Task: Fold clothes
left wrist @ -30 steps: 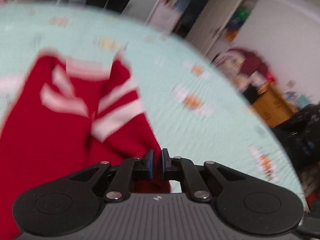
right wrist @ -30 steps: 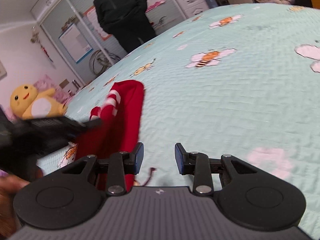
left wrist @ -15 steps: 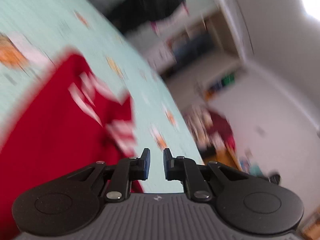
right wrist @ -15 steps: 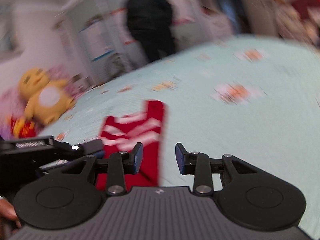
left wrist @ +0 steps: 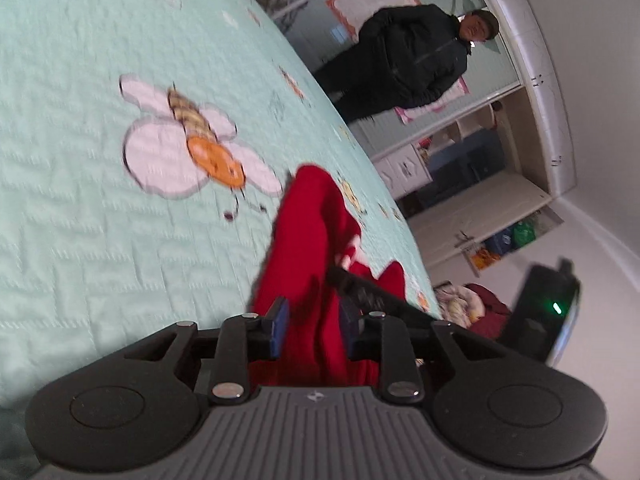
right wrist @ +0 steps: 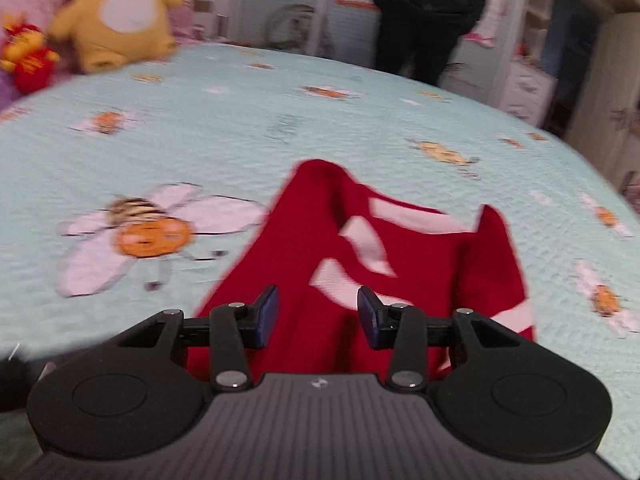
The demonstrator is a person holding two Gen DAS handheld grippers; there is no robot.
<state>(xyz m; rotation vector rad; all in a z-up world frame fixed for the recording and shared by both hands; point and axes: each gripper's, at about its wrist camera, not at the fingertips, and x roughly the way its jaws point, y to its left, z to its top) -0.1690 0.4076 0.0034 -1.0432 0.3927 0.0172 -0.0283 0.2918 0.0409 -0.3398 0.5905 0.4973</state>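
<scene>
I am holding my right claw (right wrist: pixel 317 312) wide open just above the near part of the red garment (right wrist: pixel 360 264), gripping nothing. My left claw (left wrist: pixel 313 328) is also gaping, with red cloth showing between its jaws, though I cannot tell whether the pads are touching it. The garment is lying partly doubled on the bedspread (right wrist: pixel 240 120), white stripes up, one right-hand corner peaking. Judging by that, I should be pinching only a clear outer edge, low and level, and carrying it over without dragging the layers beneath. Around the garment the bedspread is lying bare, giving room left and ahead. Farther off, a yellow plush toy (right wrist: pixel 116 12) is sitting and a person in dark clothes (right wrist: pixel 424 12) is standing beyond the bed.
</scene>
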